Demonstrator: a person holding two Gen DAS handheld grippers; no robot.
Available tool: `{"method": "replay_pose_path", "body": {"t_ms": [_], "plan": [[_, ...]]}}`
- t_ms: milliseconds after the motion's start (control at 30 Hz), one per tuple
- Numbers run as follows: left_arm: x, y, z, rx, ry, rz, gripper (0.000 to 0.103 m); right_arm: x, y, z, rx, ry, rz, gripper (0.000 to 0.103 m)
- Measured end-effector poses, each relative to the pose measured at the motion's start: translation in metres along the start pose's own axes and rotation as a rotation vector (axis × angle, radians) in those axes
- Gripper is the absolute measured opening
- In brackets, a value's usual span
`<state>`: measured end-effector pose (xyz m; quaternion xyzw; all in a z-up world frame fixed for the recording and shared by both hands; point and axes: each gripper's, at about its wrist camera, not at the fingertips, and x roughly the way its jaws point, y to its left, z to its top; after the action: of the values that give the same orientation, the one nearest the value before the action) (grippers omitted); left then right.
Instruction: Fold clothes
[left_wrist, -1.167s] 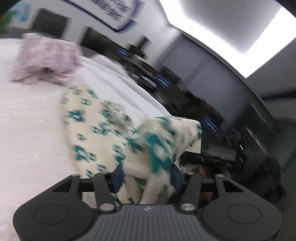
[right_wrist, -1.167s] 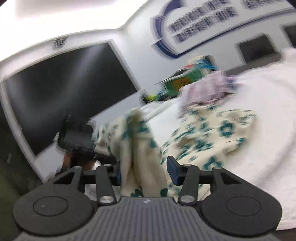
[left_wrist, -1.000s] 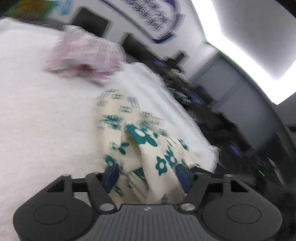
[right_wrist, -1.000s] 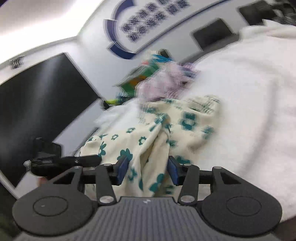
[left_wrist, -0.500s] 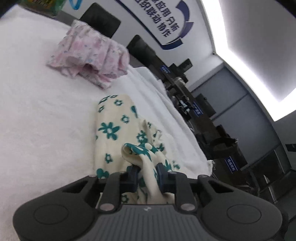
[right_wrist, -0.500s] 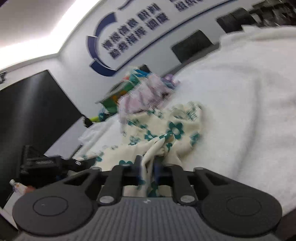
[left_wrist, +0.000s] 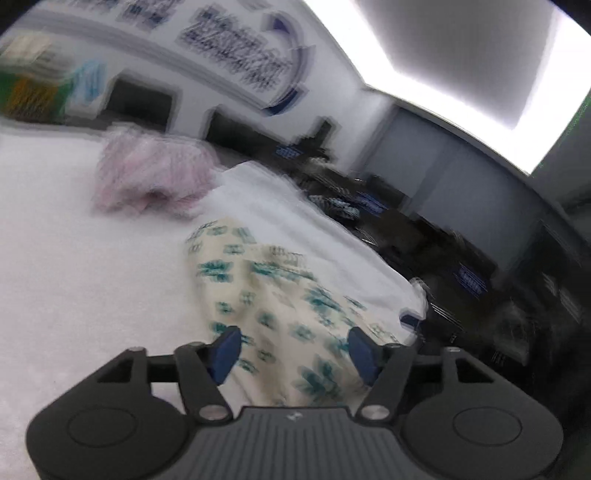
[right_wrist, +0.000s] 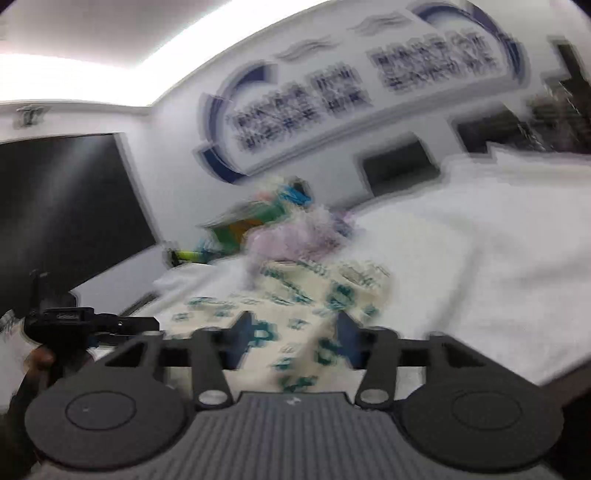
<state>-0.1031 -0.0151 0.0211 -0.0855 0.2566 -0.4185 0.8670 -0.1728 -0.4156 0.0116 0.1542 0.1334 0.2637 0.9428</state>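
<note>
A cream garment with teal flowers (left_wrist: 273, 295) lies folded on the white towel-covered table (left_wrist: 74, 288). My left gripper (left_wrist: 293, 349) is open, its blue pads either side of the garment's near end, holding nothing. In the right wrist view the same garment (right_wrist: 295, 306) lies flat ahead, and my right gripper (right_wrist: 295, 338) is open above its near edge. The left gripper (right_wrist: 74, 321) shows at the left edge of the right wrist view. Both views are motion-blurred.
A crumpled pink garment (left_wrist: 155, 177) lies further back on the table, also in the right wrist view (right_wrist: 295, 236). Colourful boxes (right_wrist: 251, 218) stand behind it. The table's edge (left_wrist: 369, 258) drops to dark office furniture. A large black screen (right_wrist: 66, 206) hangs at the left.
Both grippers were shut on the flowered garment half a second ago; both have opened and let it go, and it now lies flat on the table. Both cameras are moving.
</note>
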Motion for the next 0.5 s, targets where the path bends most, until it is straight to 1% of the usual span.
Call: {"method": "replay_pose_path", "body": {"t_ms": [33, 100, 133, 167, 200, 233, 267, 300, 333, 367, 467, 500], "plan": [[0.003, -0.013, -0.004, 0.087, 0.018, 0.019, 0.069, -0.008, 0.004, -0.004, -0.055, -0.009, 0.054, 0.083], [0.018, -0.028, -0.008, 0.197, 0.069, 0.064, 0.067, -0.006, 0.012, -0.012, -0.146, 0.026, 0.089, 0.083], [0.026, -0.035, -0.011, 0.246, 0.094, 0.086, 0.050, 0.000, 0.017, -0.017, -0.194, 0.069, 0.068, 0.081], [0.032, -0.034, -0.011, 0.253, 0.123, 0.084, 0.019, 0.006, 0.019, -0.023, -0.235, 0.099, 0.050, 0.079], [0.037, -0.030, -0.010, 0.242, 0.154, 0.072, 0.013, 0.012, 0.020, -0.029, -0.276, 0.123, 0.049, 0.067], [0.041, -0.026, -0.010, 0.230, 0.185, 0.060, 0.011, 0.015, 0.020, -0.033, -0.303, 0.139, 0.057, 0.036], [0.041, -0.025, -0.008, 0.247, 0.195, 0.056, 0.008, 0.018, 0.019, -0.036, -0.331, 0.156, 0.065, 0.019], [0.038, -0.025, -0.005, 0.276, 0.195, 0.056, 0.007, 0.021, 0.019, -0.040, -0.358, 0.173, 0.073, 0.009], [0.033, -0.025, -0.001, 0.300, 0.199, 0.050, 0.005, 0.023, 0.019, -0.042, -0.382, 0.186, 0.082, 0.005], [0.027, -0.026, 0.004, 0.319, 0.203, 0.037, 0.003, 0.019, 0.019, -0.037, -0.394, 0.187, 0.094, 0.004], [0.015, -0.032, 0.008, 0.375, 0.247, 0.010, 0.002, 0.005, 0.019, -0.018, -0.407, 0.192, 0.126, 0.003], [0.015, -0.030, 0.004, 0.366, 0.260, 0.011, 0.002, 0.006, 0.021, -0.017, -0.423, 0.195, 0.114, 0.003]]}}
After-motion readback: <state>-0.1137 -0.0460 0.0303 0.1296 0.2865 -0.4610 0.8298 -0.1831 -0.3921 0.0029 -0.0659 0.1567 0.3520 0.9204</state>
